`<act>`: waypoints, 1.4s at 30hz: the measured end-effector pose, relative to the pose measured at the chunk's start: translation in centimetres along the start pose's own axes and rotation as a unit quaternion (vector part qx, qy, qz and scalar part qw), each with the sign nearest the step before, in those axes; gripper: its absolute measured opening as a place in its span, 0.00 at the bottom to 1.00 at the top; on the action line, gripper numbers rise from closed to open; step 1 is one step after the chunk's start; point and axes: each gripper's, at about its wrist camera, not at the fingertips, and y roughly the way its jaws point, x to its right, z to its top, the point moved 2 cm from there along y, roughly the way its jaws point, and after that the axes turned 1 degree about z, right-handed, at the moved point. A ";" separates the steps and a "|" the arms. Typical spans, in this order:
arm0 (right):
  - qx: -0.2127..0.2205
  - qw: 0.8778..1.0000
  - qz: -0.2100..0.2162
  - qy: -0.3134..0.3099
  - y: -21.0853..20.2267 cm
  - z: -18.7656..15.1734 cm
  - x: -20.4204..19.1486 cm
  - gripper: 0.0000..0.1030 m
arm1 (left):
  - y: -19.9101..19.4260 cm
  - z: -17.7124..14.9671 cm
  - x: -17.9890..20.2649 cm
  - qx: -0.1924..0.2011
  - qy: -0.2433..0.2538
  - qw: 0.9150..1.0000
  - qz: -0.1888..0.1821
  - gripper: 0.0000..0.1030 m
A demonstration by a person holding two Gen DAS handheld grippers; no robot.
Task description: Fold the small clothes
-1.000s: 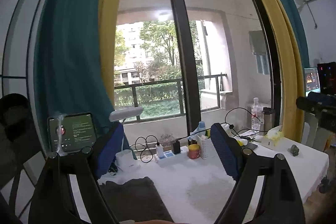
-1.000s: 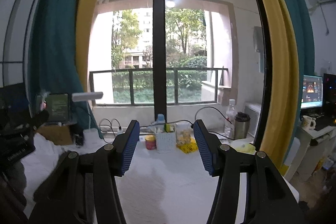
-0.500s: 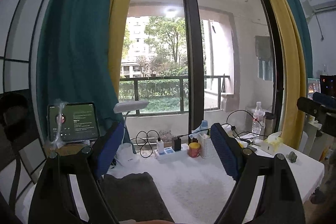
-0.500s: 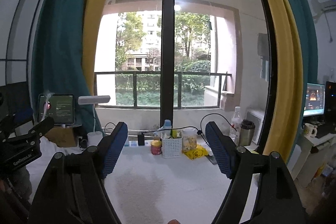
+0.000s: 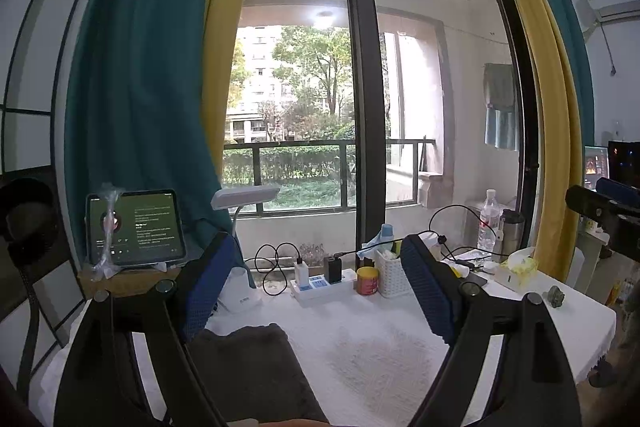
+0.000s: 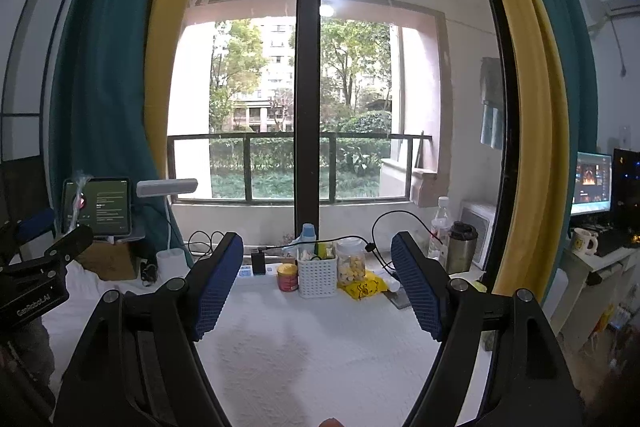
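I see the dark grey folded cloth (image 5: 244, 367) lying at the desk's (image 5: 400, 347) near left edge, just under my left tool (image 5: 320, 287), which is released and empty, like my right tool (image 6: 318, 287).

Folded cloth (image 5: 244, 367) on table (image 5: 380, 355) front-left; basket (image 5: 394, 273), tin (image 5: 367, 281) behind; tablet (image 5: 136, 227) far left

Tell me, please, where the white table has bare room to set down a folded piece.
The widest bare patch of the table runs from the dark cloth rightward, in front of the power strip, red tin and white basket. The back edge is crowded with those things and cables; the far right corner holds a small rock.
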 end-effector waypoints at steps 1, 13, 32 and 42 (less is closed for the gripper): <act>0.000 1.000 0.000 0.000 0.0 0.0 0.0 0.77 | 0.0 0.0 0.0 0.000 0.000 1.000 0.000 0.82; 0.000 1.000 0.000 0.000 -0.1 0.0 0.1 0.77 | 0.1 0.0 0.3 0.001 0.003 1.000 0.003 0.82; -0.005 1.000 -0.001 -0.002 0.0 -0.1 0.3 0.77 | 0.2 -0.1 0.1 0.000 -0.001 1.000 -0.001 0.82; -0.004 1.000 -0.001 -0.003 0.0 -0.1 0.1 0.77 | 0.1 -0.2 0.2 0.001 0.000 1.000 0.000 0.82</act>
